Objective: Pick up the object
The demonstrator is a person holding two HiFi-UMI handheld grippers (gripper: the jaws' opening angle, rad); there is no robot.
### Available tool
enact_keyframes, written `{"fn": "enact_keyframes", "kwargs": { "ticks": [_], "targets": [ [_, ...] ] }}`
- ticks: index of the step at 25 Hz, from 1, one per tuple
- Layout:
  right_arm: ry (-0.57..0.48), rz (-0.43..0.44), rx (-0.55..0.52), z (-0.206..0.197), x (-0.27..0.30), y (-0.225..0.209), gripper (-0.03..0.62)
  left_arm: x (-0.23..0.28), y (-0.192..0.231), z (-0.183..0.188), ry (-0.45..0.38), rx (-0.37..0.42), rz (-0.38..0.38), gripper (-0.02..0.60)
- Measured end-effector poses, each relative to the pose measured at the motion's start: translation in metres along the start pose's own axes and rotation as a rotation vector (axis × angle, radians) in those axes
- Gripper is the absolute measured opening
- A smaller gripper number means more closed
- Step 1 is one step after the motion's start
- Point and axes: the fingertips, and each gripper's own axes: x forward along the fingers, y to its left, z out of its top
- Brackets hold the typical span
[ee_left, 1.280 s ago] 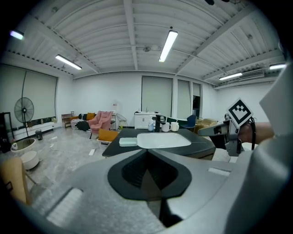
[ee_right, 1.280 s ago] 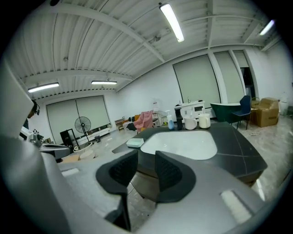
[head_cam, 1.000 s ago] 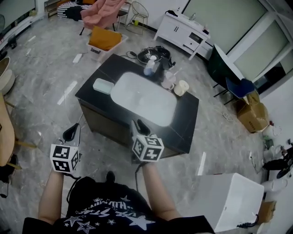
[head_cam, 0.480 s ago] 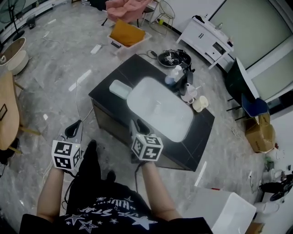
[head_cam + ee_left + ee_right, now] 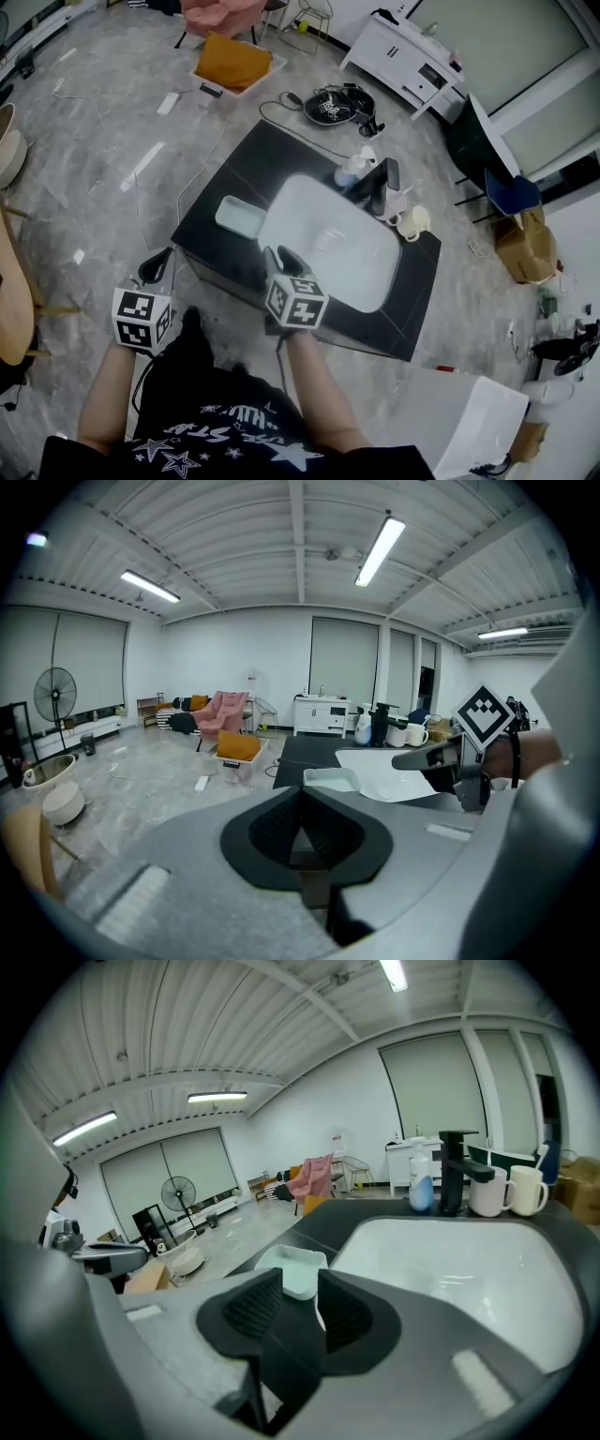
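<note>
1. Head view: the left gripper [image 5: 151,269] hangs over the floor, short of the black counter [image 5: 281,155]. The right gripper [image 5: 282,259] is at the counter's near edge. The likely object, a small pale tray [image 5: 239,217], lies on the counter just beside the left rim of the white sink [image 5: 330,239], well apart from the black faucet [image 5: 384,184] and the mugs [image 5: 412,222].
2. Left gripper view: the jaws meet at their tips with nothing between them. The tray [image 5: 330,779] sits ahead on the counter.
3. Right gripper view: the jaws stand slightly apart and empty, the tray [image 5: 295,1266] showing through the gap but not yet between them. It looks light, rigid, smooth and perhaps slippery. The best hold is probably pinching one raised wall, one jaw inside and one outside.
</note>
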Motion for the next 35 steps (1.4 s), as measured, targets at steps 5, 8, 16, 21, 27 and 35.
{"fn": "enact_keyframes", "kwargs": {
  "ticks": [5, 8, 16, 21, 27, 35],
  "targets": [
    [0.041, -0.06, 0.028, 0.006, 0.04, 0.001, 0.124, 0.038, 0.031, 0.006, 0.028, -0.009, -0.053, 0.009],
    [0.073, -0.101, 0.057, 0.004, 0.06, -0.001, 0.124, 0.057, 0.046, 0.007, 0.045, -0.007, -0.083, 0.009],
    [0.167, -0.2, 0.12, -0.009, 0.094, -0.017, 0.124, 0.097, 0.068, 0.002, 0.098, 0.003, -0.152, 0.009],
    [0.199, -0.233, 0.131, -0.013, 0.107, -0.021, 0.124, 0.113, 0.076, -0.002, 0.116, 0.009, -0.184, 0.009],
    [0.241, -0.293, 0.137, -0.021, 0.116, -0.028, 0.123, 0.122, 0.074, -0.006, 0.128, 0.014, -0.222, 0.009],
    [0.278, -0.346, 0.158, -0.025, 0.117, -0.033, 0.034, 0.124, 0.085, -0.005, 0.126, 0.003, -0.2, 0.009]
  ]
}}
